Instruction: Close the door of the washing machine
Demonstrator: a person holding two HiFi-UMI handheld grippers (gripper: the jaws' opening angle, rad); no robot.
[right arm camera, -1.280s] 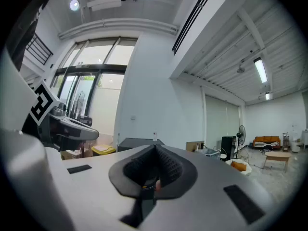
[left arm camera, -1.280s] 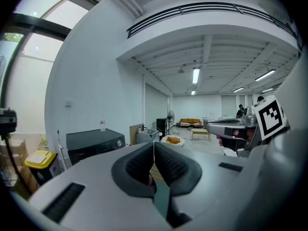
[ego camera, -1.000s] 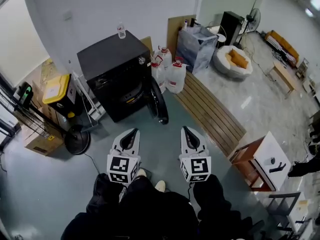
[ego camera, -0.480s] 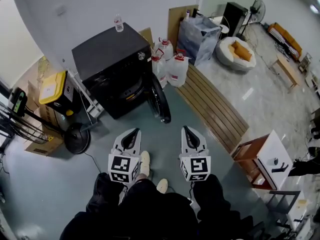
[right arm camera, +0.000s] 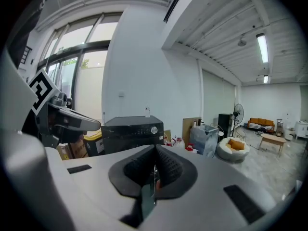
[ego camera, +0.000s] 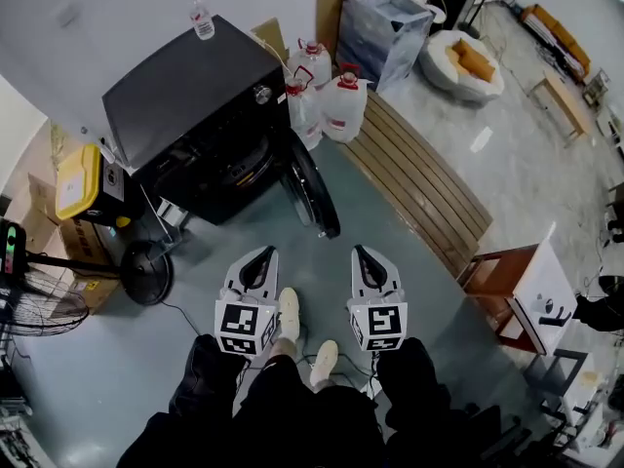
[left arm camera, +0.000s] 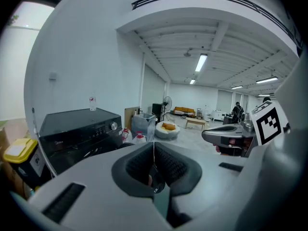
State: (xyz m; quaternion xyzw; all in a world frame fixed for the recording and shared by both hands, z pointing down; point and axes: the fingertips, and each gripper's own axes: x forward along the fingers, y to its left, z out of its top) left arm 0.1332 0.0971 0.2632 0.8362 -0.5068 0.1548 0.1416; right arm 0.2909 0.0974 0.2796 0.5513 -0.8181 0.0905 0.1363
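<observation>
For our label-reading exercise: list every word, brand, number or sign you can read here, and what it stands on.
Nothing reads clearly.
Washing machine: pale brand mark on its front, too blurred.
Bottle on the machine: label too small.
Yellow-lidded bin: white label, unreadable.
Square markers: black-and-white patterns, no letters.

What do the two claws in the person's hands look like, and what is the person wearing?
The left claw and the right claw are alike: a pale grey shell that narrows to a point, with black ribbed pads inside. Behind each sits a cube with black-and-white square markers. The person wears dark clothes and light shoes.
</observation>
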